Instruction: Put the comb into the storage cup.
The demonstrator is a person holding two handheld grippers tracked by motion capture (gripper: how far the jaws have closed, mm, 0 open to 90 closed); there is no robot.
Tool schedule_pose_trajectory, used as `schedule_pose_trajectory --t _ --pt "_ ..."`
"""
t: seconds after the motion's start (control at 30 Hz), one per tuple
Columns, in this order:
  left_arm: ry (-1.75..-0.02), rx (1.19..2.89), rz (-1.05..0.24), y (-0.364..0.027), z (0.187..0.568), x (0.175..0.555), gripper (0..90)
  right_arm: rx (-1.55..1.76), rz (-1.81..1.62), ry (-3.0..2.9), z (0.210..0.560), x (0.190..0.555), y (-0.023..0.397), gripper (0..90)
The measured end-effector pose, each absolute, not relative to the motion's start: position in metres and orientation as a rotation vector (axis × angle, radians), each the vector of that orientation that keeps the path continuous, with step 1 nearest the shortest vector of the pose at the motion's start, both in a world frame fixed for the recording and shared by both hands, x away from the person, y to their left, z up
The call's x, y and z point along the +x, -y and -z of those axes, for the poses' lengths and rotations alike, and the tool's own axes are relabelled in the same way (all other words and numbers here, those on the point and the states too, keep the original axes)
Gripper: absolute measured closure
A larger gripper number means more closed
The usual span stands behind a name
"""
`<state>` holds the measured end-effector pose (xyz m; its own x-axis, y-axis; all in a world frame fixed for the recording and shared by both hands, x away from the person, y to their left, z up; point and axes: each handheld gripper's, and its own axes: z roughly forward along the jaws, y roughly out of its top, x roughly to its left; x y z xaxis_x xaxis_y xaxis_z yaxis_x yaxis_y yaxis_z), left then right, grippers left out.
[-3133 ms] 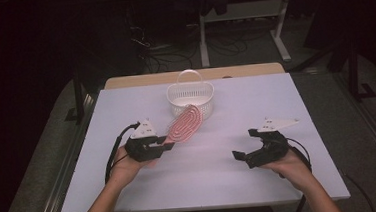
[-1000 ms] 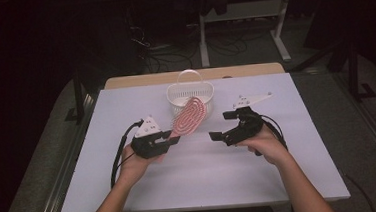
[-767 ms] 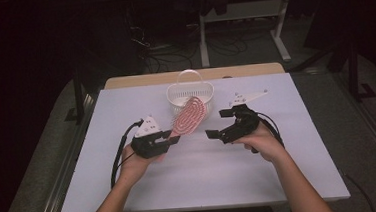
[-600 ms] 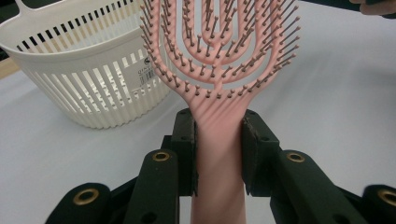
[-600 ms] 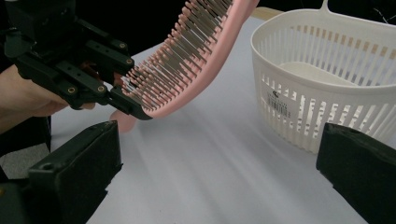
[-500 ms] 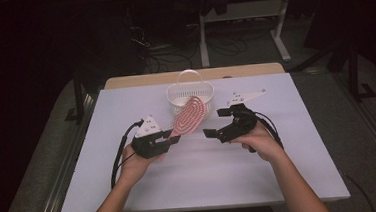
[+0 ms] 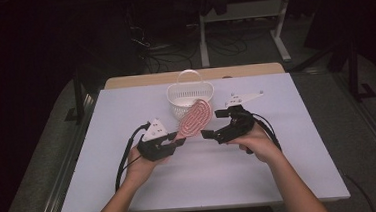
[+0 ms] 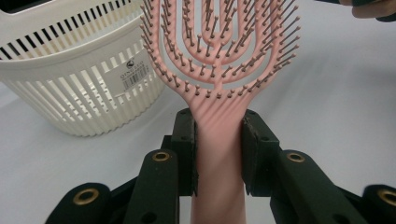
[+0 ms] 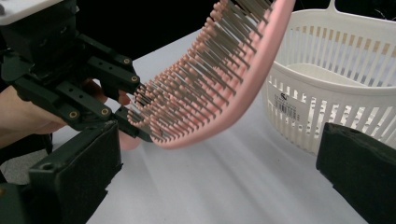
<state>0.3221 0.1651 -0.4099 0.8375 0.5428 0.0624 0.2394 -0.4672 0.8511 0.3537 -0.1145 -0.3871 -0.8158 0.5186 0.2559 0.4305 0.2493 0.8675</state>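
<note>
Hairbrush point(image 7: 195, 118), pink, vented: handle clamped in left claw point(image 8: 218, 154), head raised off counter point(image 7: 126, 110), leaning twd white slatted basket point(image 7: 190, 98), just in front of it. Right claw point(image 7: 211, 124) wide open, nothing held, jaws either side of brush head, not touching. Bristles face right claw.

The table point(image 7: 280, 169) is seen from above and behind the person, looking forward and down. The left gripper view is taken close along the pink hairbrush point(image 8: 219, 70) handle toward the white slotted basket point(image 8: 74, 88). The right gripper view faces the brush's bristles from beside it. Brush and basket are shared by all three views.
</note>
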Motion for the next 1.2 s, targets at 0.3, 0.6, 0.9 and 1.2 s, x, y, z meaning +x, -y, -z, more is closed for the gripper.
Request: schedule_pose_trajectory --t 0.3,0.6,0.9,1.2 --pt "-0.547 2.069 -0.415 -0.159 0.411 0.318 70.8 0.934 -1.663 -2.413 0.387 0.353 0.112 0.0" --pt "-0.533 2.069 -0.415 -0.154 0.413 0.316 70.8 0.932 -1.667 -2.422 0.389 0.354 0.106 0.0" --pt "-0.518 2.073 -0.411 -0.150 0.414 0.314 70.7 0.934 -1.670 -2.427 0.391 0.354 0.100 0.0" --pt "-0.514 2.070 -0.420 -0.148 0.415 0.312 70.7 0.965 -1.689 -2.407 0.391 0.355 0.101 1.9"
